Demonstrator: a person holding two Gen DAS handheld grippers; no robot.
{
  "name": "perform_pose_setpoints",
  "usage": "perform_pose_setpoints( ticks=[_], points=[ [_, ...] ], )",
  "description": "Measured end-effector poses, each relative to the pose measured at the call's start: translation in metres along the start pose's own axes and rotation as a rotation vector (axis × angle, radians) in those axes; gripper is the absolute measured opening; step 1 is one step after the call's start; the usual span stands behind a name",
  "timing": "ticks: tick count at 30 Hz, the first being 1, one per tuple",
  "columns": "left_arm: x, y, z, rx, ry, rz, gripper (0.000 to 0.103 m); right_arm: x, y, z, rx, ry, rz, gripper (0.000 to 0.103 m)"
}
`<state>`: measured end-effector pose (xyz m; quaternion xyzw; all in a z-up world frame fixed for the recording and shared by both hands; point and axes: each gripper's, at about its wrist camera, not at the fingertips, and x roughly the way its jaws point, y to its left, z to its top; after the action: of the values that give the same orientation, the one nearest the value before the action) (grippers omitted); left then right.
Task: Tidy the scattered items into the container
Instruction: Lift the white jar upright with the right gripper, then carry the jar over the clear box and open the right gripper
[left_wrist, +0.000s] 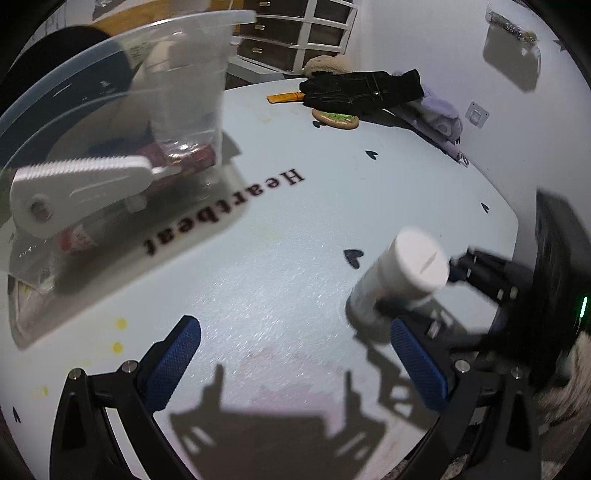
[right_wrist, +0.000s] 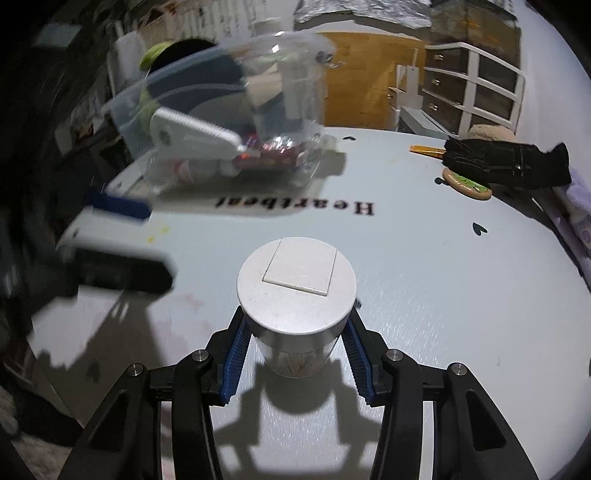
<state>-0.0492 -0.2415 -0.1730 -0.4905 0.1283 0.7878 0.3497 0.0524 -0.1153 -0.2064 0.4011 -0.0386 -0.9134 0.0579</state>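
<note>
Though blurred, one container (right_wrist: 221, 122), one jar (right_wrist: 297, 291)

Open tabletop ahead, clutter at the far edges

Bare table (right_wrist: 424, 280) lay between the toothpick jar (right_wrist: 297, 284) and the clear plastic container (right_wrist: 221, 122), whose wall rose at far left. A black glove (right_wrist: 506, 164), round coaster (right_wrist: 467, 183) and orange comb (left_wrist: 284, 97) crowded the far right edge; the blurred left gripper (right_wrist: 122, 236) intruded from the left

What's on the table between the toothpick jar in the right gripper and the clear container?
Only bare tabletop printed with the word "Heartbeat" lies between the toothpick jar and the clear container, as the right wrist view shows.
</note>
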Motion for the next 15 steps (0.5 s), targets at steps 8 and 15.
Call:
perform_pose_setpoints(
  ticks=[8, 15],
  points=[
    [-0.006, -0.014, -0.017, 0.108, -0.063, 0.012, 0.103, -0.024, -0.018, 0.045, 0.144, -0.013, 0.068, 0.049],
    [-0.032, -0.007, -0.01, 0.07, -0.175, 0.038, 0.103, -0.066, -0.003, 0.114, 0.109, -0.09, 0.065, 0.049]
  ],
)
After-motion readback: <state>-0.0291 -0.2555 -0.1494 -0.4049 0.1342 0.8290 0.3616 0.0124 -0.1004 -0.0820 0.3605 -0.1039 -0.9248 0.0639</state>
